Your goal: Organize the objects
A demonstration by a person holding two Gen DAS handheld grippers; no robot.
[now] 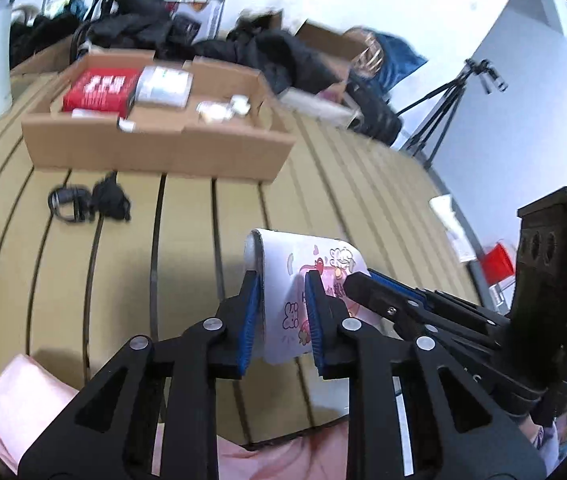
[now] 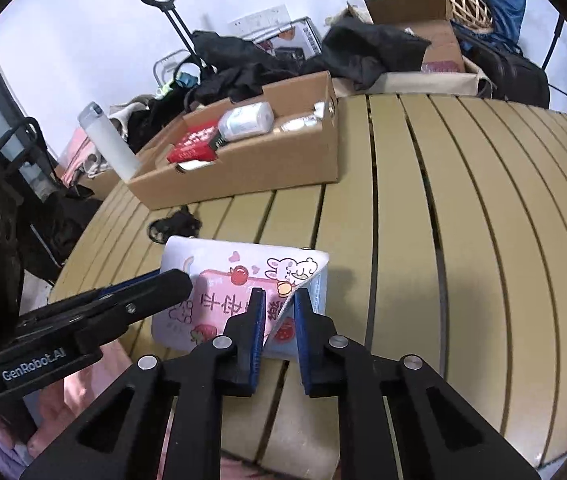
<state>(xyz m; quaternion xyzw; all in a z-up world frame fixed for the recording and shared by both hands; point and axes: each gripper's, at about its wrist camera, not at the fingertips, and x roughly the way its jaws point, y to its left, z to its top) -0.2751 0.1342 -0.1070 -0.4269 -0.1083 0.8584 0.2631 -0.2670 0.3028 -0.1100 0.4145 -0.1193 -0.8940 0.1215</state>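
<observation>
- Left wrist view: the printed pouch (image 1: 315, 276) is being gripped by the left gripper (image 1: 283, 316), its blue pads closed on the pouch's left part, so that this side is being kept off the slatted table (image 1: 187, 264).
- The right gripper (image 1: 367, 284) is being seen reaching in from the right and meeting the pouch's other side; a two-handed hold is probably being used because the pouch is soft and would sag from a single grip.
- Further back, the cardboard box (image 1: 155, 148) is being used as the collecting container: a red packet (image 1: 99, 90), a white pack (image 1: 163, 86) and small pale items (image 1: 223, 110) are lying inside.
- A black cable bundle (image 1: 91, 202) is lying loose on the table, just in front of the box.
- Right wrist view: the pouch (image 2: 239, 280) is being pinched at its near right corner by the right gripper (image 2: 277, 316), jaws closed on the fold.
- The left gripper (image 2: 167, 284) is being held onto the pouch's left edge.
- The box (image 2: 243, 168) is standing well apart beyond the pouch, holding the red packet (image 2: 195, 148) and a white bottle (image 2: 247, 120); a tall white flask (image 2: 111, 140) is standing at its left end.
</observation>
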